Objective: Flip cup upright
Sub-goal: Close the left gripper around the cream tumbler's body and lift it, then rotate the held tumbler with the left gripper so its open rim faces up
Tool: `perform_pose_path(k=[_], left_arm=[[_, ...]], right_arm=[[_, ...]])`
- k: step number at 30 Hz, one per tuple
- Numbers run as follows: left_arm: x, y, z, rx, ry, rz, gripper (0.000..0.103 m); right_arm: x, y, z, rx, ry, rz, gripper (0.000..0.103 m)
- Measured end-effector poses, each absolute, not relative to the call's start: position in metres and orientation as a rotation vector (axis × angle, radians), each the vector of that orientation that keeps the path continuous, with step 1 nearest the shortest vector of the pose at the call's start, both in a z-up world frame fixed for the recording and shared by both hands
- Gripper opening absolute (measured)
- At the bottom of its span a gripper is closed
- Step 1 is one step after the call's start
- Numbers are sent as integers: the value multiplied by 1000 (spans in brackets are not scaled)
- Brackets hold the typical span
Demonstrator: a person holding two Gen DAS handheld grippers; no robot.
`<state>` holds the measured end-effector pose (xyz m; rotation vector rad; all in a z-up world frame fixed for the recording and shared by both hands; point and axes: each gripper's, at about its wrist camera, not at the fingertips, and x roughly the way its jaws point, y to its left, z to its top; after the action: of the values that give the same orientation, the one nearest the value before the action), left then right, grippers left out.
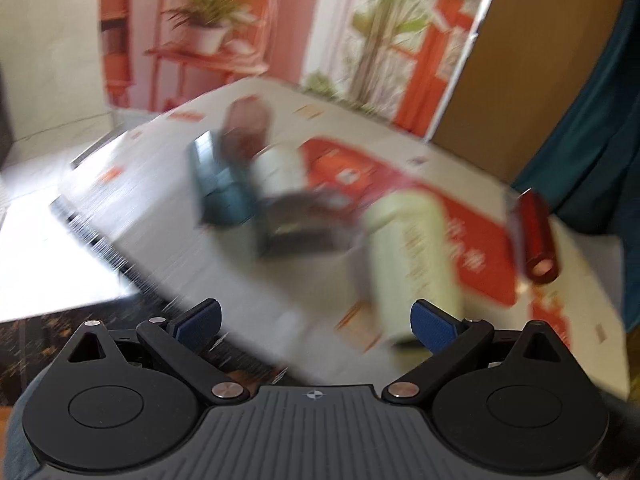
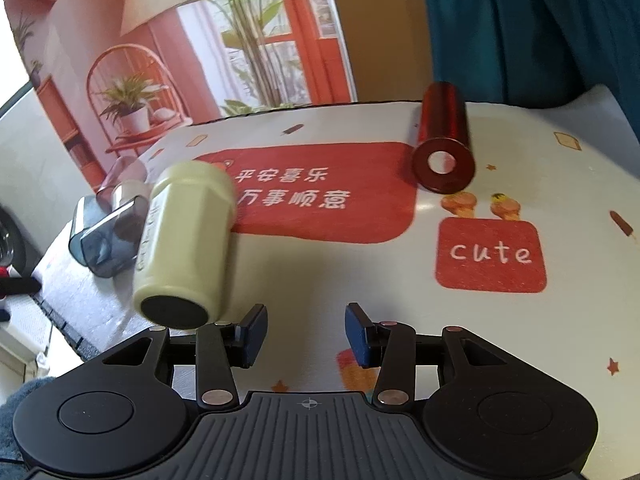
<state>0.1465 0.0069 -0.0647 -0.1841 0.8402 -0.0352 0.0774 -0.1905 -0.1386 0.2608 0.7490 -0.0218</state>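
Left gripper (image 1: 316, 322): jaws spread wide, nothing between them. My left view is badly smeared, so I trust little detail in it.
Right gripper (image 2: 306, 332): jaws apart to a moderate gap, holding nothing, hovering over the table's near edge.
Pale green cup (image 2: 184, 240): lying on its side near the left edge of the table (image 2: 320, 280), dark end facing my right camera. I cannot tell whether that end is the mouth or the base.
Red cup (image 2: 442, 140): also on its side, toward the far right corner, open end facing me, well apart from the green one.
Grey-blue containers (image 2: 102, 236): tipped over just behind the green cup, touching or nearly so.
Risk, rolling: both cups are round and, I judge, would roll away under a glancing pad, the green one toward the left edge.
Risk, crowding: reaching for the green cup may knock the containers behind it.
Risk, orientation: misjudging the end would stand it upside down.
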Motion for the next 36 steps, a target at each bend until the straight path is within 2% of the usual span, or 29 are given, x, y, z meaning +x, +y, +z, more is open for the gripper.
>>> perform_pose_path(k=[5,8,13,17,24,36], left_arm=[[197,-47,-62,-195,837,-60,100],[231,-83,-74,-158,904,-60,89],[267,-128,-103,-14,1000,-30,89],[284,-130,-124,-59,1087,-37,82],[287,-122,-133,-108,1102,-89,80],[245,-95,-108,-173,981,-149,80]], right_arm=[[77,-204,-140,278,728,-41,44],[77,-214,-143,307,725,-54,44],[77,-231,-149,347,729,-74,44],[79,-235,-153,365,738,-79,45],[82,-236,-159,382,755,-75,46],[79,-232,-154,372,737,-66,50]])
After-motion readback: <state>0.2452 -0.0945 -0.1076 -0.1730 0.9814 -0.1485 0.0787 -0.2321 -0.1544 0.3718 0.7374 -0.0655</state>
